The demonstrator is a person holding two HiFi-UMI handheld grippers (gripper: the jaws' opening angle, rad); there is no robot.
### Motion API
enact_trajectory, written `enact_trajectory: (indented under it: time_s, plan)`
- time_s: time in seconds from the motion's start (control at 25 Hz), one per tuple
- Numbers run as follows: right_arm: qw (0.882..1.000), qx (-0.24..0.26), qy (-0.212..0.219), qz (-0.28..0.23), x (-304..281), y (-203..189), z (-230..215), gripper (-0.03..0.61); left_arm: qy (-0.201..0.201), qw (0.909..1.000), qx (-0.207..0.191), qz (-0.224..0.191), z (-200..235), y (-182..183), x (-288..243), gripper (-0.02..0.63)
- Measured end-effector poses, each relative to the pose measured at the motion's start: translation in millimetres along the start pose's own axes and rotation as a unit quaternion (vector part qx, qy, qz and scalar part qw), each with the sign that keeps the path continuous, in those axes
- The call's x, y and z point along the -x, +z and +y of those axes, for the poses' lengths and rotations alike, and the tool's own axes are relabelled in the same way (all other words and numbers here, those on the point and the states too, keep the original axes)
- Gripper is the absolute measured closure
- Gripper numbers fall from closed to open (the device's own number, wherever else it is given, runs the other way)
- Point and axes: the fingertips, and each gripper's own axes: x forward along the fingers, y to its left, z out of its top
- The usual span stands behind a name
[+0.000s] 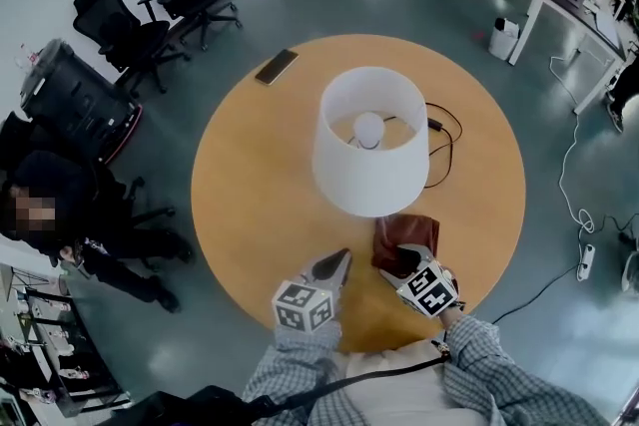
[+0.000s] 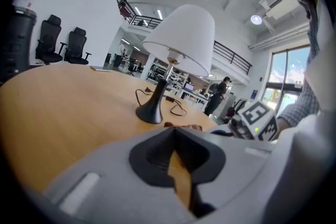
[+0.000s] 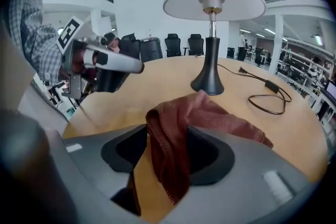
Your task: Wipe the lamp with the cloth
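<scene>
Standing upright at frame centre, the lamp [image 1: 370, 140] has its stem vertical. The right gripper [image 1: 403, 263] gapes wide around the cloth's [image 1: 414, 232] raised fold; the left gripper [image 1: 338, 265] is pinched together, empty.

Left gripper [image 1: 337, 264], at six o'clock, points toward one o'clock, jaws closed together. Right gripper [image 1: 403, 260], at five o'clock, angles toward eleven, jaws spread wide.

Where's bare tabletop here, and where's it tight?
Widest bare patch: the table's left half, bordered by phone, lamp and left gripper. Far edge behind the lamp is also free. Crowded: right of lamp where the cable loops, and front, with cloth and right gripper.
</scene>
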Motion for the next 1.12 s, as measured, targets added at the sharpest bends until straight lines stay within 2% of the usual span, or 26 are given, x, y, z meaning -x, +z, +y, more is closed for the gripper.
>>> enact_trajectory:
  time_s: [0.16,0.2,0.28,0.32,0.4,0.48,0.6,0.8,1.0,1.12]
  plan:
    - [0.999,0.043,-0.001,0.007,-1.7,11.6,-3.5,0.378,0.018,0.9997,0.001,-0.016,10.1,13.8,1.7,0.614]
    - [0.999,0.044,-0.002,0.005,-1.4,11.4,-5.9,0.402,0.021,0.9996,0.002,-0.021,11.4,17.6,1.8,0.614]
    - [1.0,0.026,0.003,0.003,-1.8,8.1,-12.0,0.507,0.025,0.9993,0.002,-0.029,11.4,24.1,1.5,0.614]
    - [1.0,0.009,0.012,0.005,-2.9,4.8,-14.4,0.522,0.026,0.9991,0.002,-0.034,10.9,27.0,1.1,0.614]
    - [0.999,-0.027,0.036,0.003,-2.9,2.1,-17.4,0.531,0.028,0.9986,0.006,-0.045,10.4,33.0,-0.2,0.614]
    - [0.996,-0.072,0.05,-0.024,5.0,9.4,-20.2,0.534,0.027,0.9979,0.012,-0.057,9.7,39.1,-2.2,0.614]
    - [0.988,-0.127,0.044,-0.07,26.4,17.7,-30.7,0.537,0.006,0.9963,0.023,-0.083,2.3,51.0,-6.9,0.614]
    - [0.985,-0.133,0.015,-0.11,63.3,26.7,-50.8,0.537,-0.022,0.9914,0.04,-0.123,-7.1,71.2,-13.3,0.614]
    - [0.961,-0.206,-0.021,-0.184,114.1,57.5,-95.6,0.537,-0.066,0.9834,0.058,-0.158,-16.9,93.0,-11.8,0.614]
    - [0.949,-0.217,-0.051,-0.224,147.0,76.5,-123.0,0.537,-0.078,0.9812,0.061,-0.166,-18.8,95.9,-11.0,0.614]
